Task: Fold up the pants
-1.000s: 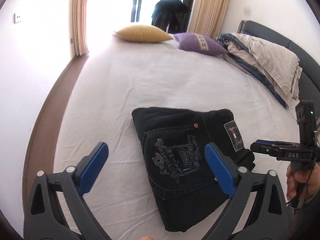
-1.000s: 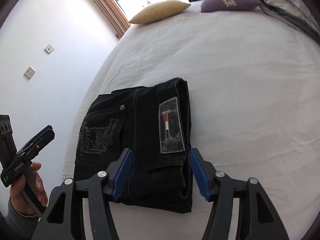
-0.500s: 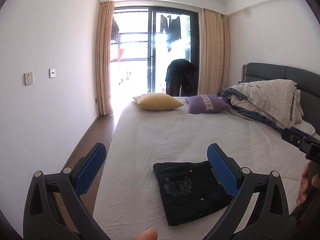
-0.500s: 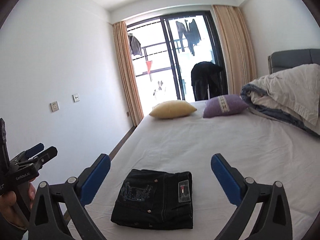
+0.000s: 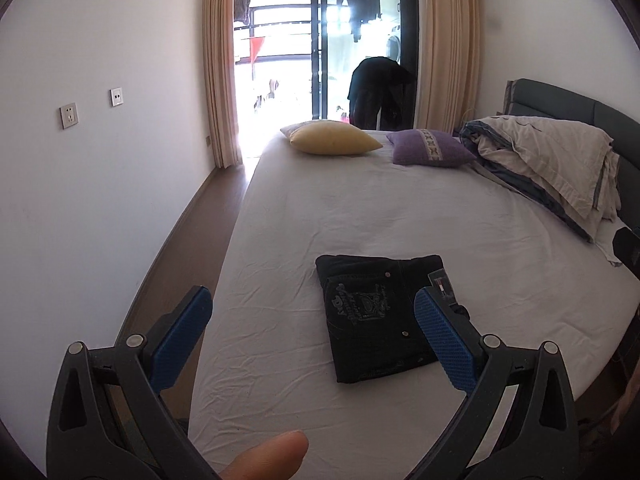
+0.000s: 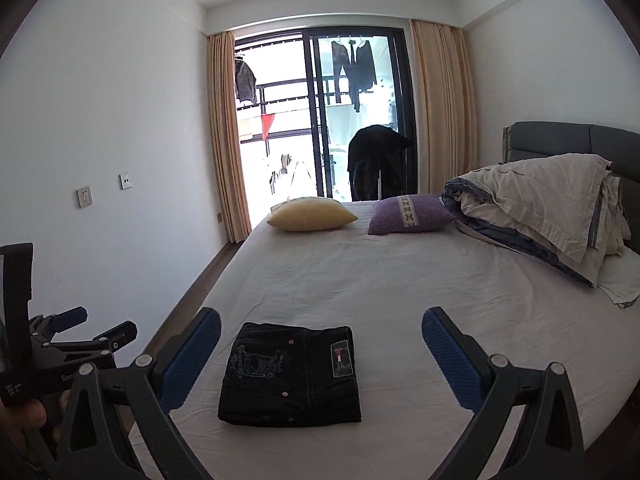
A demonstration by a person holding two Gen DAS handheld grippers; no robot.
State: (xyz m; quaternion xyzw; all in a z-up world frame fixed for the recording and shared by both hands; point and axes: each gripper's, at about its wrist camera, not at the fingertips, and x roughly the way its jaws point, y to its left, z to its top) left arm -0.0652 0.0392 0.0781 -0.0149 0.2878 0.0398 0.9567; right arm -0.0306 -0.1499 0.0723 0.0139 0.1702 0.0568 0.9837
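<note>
Pants (image 6: pixel 291 376): folded into a compact dark rectangle, flat on the bed (image 6: pixel 400 280) near its foot.
Left tool (image 5: pixel 312 344): jaws wide apart, empty.
Right tool (image 6: pixel 320 354): jaws apart, empty.
Change: both tools have drawn back from the garment since a second ago.
Finding: folding appears complete.

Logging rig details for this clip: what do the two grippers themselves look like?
Both the left gripper and the right gripper have black triangular cut-out frames with silver rivets and ribbed blue pads. The left gripper's body bears partly hidden white lettering. No cables or sleeves are visible.
</note>
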